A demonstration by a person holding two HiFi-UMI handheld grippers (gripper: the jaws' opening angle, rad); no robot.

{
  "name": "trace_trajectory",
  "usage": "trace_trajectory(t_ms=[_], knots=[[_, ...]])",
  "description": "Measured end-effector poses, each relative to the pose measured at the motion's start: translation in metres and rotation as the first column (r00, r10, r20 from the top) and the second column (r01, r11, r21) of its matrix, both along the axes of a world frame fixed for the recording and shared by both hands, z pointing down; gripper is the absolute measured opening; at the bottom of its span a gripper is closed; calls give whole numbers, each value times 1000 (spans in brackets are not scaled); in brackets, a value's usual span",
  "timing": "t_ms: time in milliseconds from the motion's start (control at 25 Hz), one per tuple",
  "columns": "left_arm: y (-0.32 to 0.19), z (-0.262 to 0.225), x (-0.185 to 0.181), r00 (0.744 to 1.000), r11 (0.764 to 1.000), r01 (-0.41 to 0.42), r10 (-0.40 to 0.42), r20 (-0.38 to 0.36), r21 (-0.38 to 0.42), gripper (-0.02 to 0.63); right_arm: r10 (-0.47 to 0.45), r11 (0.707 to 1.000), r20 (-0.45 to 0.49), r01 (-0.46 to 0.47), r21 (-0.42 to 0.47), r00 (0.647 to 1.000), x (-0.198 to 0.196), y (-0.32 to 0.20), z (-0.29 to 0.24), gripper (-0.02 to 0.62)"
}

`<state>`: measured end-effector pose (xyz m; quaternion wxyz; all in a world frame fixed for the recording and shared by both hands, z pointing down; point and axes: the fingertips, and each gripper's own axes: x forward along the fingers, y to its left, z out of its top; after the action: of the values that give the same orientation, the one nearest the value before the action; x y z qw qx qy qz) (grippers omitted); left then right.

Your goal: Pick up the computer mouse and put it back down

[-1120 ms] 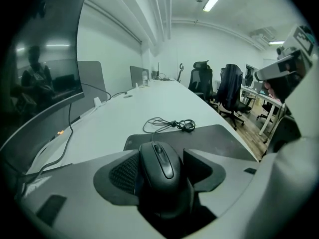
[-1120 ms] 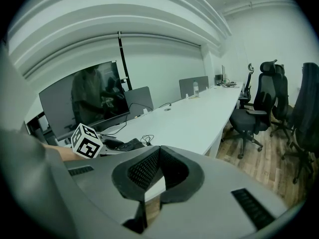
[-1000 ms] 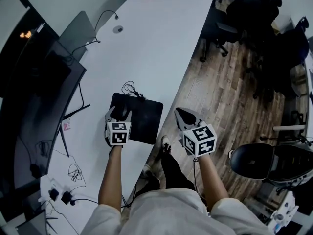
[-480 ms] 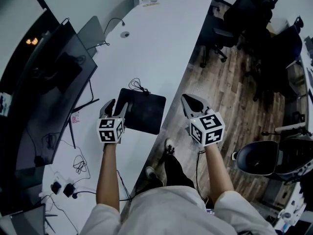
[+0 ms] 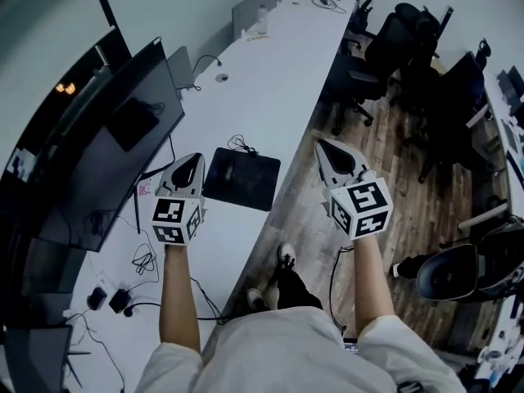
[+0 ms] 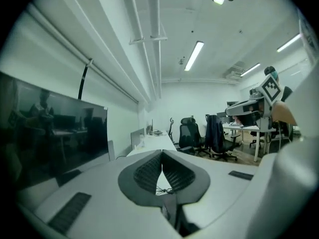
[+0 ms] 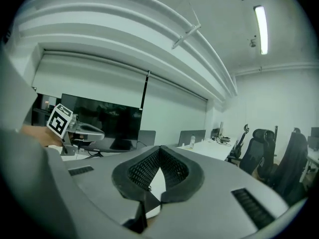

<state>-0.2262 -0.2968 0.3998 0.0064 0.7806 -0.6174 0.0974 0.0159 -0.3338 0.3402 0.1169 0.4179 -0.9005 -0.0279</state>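
Long white desk [image 5: 270,80]; black mouse pad [image 5: 241,178] lies flat; cables [image 5: 146,262], perhaps adapters [image 5: 109,300].

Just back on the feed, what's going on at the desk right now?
A person holds a tool in each hand. The left tool hovers over the desk beside the mouse pad, jaws shut on nothing. The right tool hangs past the desk edge, over the floor, also shut and empty. I can't make out the mouse; neither tool holds it.

An office: long white desk [image 5: 278,97], large monitor [image 5: 98,162], swivel chairs [image 5: 395,38], ceiling strip lights [image 6: 193,55].
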Motion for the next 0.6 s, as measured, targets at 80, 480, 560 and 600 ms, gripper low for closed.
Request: trace_trajectory(t_ms=[80, 480, 560, 600], knots=[[18, -14, 8, 999, 1000, -22, 22, 27, 14, 18, -6, 1000, -4, 6, 18, 1000, -2, 19, -10, 14], [86, -77, 35, 995, 991, -86, 80, 60, 100, 18, -74, 993, -52, 78, 92, 996, -12, 95, -46, 12], [96, -89, 35, 995, 988, -81, 73, 61, 133, 18, -84, 991, -69, 91, 100, 994, -14, 104, -50, 12], [102, -94, 35, 996, 986, -77, 68, 63, 147, 19, -85, 991, -74, 92, 102, 994, -13, 108, -50, 12]])
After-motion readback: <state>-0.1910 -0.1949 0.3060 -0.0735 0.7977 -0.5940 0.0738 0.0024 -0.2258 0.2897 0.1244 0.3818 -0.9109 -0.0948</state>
